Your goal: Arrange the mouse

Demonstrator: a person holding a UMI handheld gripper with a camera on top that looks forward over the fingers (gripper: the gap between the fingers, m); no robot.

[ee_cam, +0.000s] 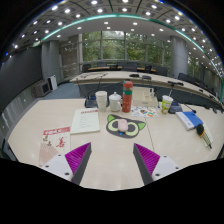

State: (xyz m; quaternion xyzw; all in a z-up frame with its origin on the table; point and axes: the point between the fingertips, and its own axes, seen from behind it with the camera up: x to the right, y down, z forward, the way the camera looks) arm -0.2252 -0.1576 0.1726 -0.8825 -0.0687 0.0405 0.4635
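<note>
We see a pale table with the gripper held over its near part, jaws released and holding nothing. The mouse lies on a small patterned mat, beyond the fingers and apart from them. Behind it stand a white cup and a tall cup; we cannot make out their contents.
</note>
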